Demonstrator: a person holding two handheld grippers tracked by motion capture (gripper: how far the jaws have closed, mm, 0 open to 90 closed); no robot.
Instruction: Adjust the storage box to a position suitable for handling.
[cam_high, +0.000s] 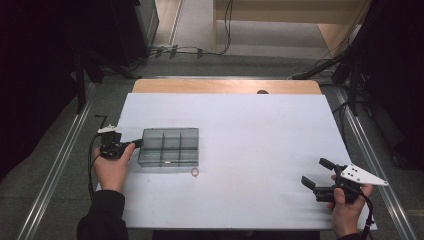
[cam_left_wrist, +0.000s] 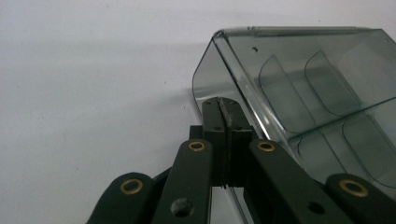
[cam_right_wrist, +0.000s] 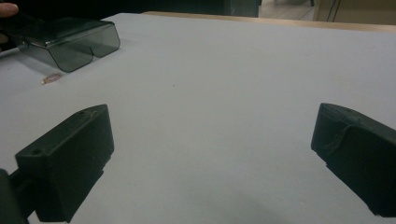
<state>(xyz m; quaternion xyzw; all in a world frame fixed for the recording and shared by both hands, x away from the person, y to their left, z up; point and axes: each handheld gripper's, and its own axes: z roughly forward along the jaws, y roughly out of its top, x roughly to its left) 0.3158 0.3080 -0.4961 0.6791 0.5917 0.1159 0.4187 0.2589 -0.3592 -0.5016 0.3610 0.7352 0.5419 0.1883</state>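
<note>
The left gripper is clamping the left wall of the smoke-grey transparent plastic compartment box, which is sitting on the left part of the white table sheet. The step in hand appears to be holding or repositioning the box; the next move probably calls for a steady pull or lift without letting the thin wall slip out.

The right gripper is resting near the right front edge, well apart from the box, with its jaws standing wide and holding nothing.

The left gripper view is showing the jaws pressed together on the box wall and the curved dividers inside. The high view is showing the six-cell layout and a small pinkish ring lying on the sheet just in front of the box. The right gripper view is showing that ring from low down, beside the box.
</note>
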